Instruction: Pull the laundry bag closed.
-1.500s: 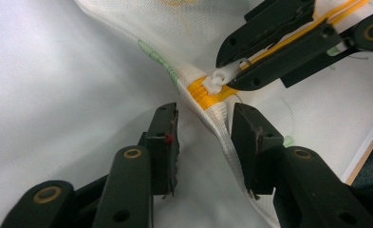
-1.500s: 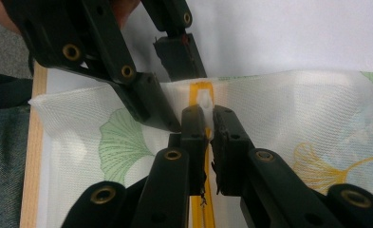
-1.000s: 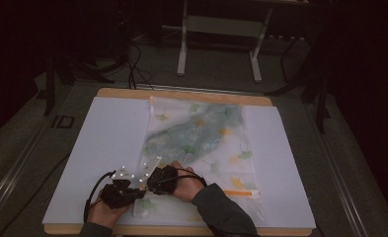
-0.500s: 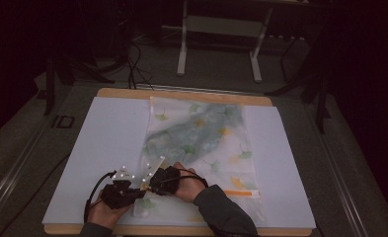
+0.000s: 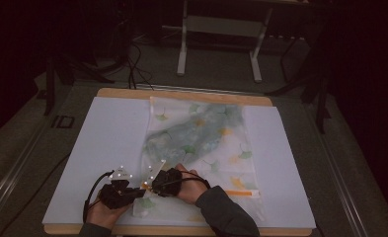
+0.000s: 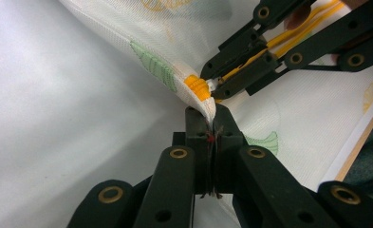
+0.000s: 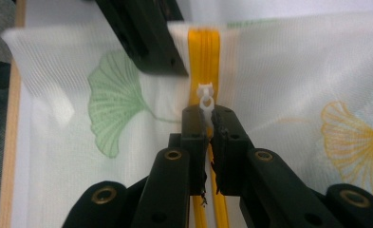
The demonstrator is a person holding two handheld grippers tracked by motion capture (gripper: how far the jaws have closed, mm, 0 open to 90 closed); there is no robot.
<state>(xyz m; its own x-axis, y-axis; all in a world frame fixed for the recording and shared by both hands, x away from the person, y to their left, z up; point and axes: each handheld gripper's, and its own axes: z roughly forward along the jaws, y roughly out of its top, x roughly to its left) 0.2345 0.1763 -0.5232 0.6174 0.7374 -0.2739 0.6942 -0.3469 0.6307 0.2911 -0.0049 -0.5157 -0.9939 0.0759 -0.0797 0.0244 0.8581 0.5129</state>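
Observation:
A white mesh bag (image 5: 201,138) printed with green and orange ginkgo leaves lies flat on the table. Both grippers meet at its near left corner. My left gripper (image 6: 208,111) is shut on the bag's fabric edge right beside the end of the orange zipper (image 6: 197,88). My right gripper (image 7: 207,114) is shut on the small white zipper pull (image 7: 205,97), its jaws lying along the orange zipper (image 7: 204,52). In the high view the left gripper (image 5: 132,191) and the right gripper (image 5: 149,185) point at each other, tips almost touching.
A white sheet (image 5: 107,133) covers the wooden table (image 5: 181,230), whose front edge is close to both hands. A metal stand (image 5: 218,44) and cables (image 5: 132,59) are on the dark floor beyond the table.

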